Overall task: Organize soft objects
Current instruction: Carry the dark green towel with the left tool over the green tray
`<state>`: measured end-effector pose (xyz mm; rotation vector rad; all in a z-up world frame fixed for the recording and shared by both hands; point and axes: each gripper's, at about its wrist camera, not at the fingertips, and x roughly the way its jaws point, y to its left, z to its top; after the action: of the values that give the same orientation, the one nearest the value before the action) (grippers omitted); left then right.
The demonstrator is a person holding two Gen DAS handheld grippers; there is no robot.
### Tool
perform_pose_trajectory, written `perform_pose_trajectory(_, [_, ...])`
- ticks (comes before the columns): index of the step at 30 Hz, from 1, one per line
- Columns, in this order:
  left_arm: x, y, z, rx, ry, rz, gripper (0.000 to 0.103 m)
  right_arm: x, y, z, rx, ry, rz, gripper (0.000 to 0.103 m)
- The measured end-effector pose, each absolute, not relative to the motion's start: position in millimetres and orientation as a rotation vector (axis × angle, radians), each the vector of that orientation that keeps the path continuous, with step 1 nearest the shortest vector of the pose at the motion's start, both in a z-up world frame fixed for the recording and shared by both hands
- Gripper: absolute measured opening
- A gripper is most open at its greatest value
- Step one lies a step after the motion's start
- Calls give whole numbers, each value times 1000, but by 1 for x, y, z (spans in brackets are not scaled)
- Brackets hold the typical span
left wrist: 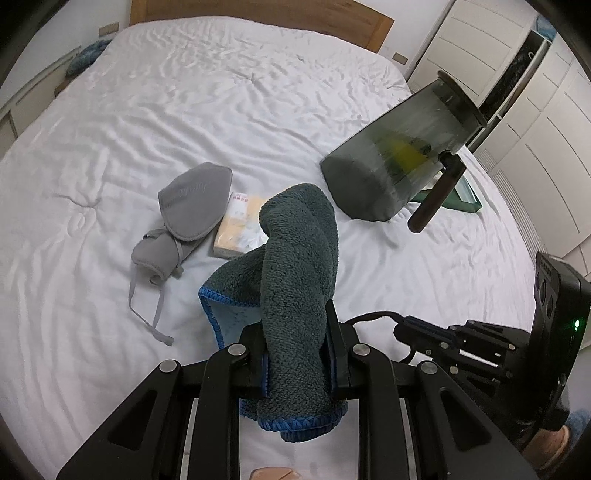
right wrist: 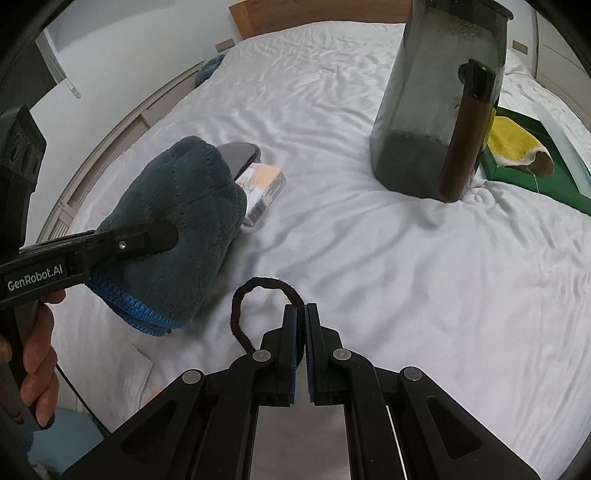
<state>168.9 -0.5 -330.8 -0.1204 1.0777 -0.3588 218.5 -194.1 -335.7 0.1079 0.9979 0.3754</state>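
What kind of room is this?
Most likely a bedroom. A wide bed with a white quilted cover fills the view, a wooden headboard stands at its far end, and white wardrobe doors line the wall beside it.

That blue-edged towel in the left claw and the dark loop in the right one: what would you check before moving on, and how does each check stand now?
1. Left gripper has the towel firmly: ok, fingers closed on its fold.
2. Towel clear of the bed: cannot tell; the lower edge hangs out of sight.
3. Right gripper holds the hair tie: ok, pinched between nearly closed fingers.
4. Green box is reachable: ok, open, with a yellow cloth inside.
5. Dark pitcher stands in the way: not ok, it sits right in front of the box.
6. Grey eye mask sorted: not ok, it lies loose on the bed.
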Motion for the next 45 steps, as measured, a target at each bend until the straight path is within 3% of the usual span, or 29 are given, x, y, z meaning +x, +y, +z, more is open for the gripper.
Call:
perform_pose_trajectory(18, [162, -48, -289, -142, 1055, -401, 18, 211, -254, -307, 147, 969, 353, 4])
perform_pose_trajectory(45, [191, -265, -230, -154, 989, -597, 18, 202, -485, -237, 180, 842, 150, 4])
